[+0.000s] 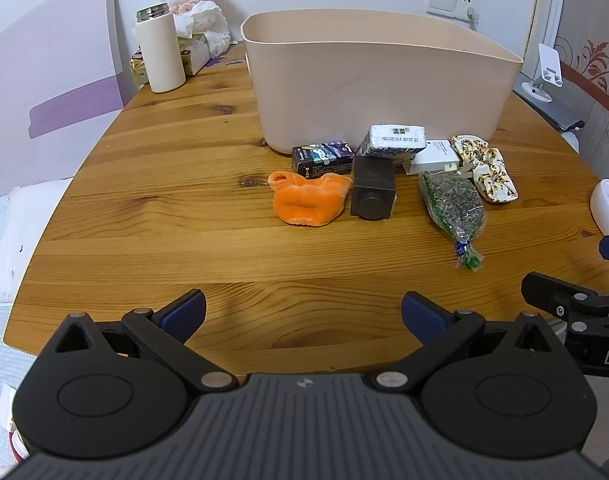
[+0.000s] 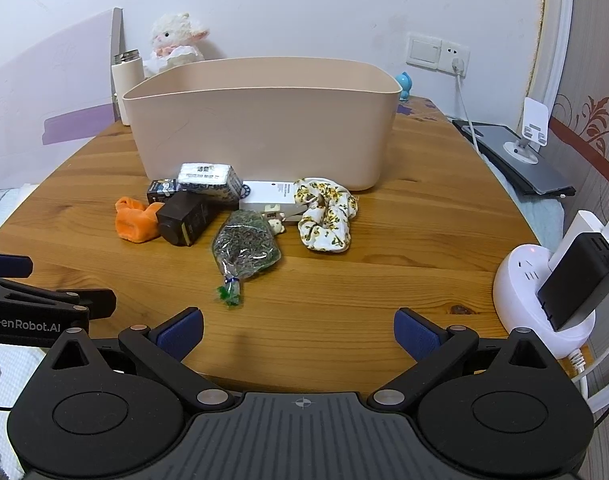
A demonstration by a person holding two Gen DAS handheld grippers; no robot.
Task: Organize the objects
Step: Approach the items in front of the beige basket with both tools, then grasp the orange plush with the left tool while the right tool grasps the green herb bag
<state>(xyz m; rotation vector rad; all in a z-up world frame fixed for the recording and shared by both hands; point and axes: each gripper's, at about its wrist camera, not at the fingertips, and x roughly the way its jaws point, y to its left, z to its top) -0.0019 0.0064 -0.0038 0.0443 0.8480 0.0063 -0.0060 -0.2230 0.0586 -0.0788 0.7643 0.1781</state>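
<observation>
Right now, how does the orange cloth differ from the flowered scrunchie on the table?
The orange cloth is plain orange; the flowered scrunchie is white with a yellow flower print. The cloth lies at the left end of the row of items, the scrunchie at the right end. Both are soft fabric, lie in front of the beige bin, and neither is gripped.

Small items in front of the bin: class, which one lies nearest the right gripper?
The clear bag of dried herbs, its green tied end pointing toward the right gripper; the scrunchie and the boxes lie farther back.
</observation>
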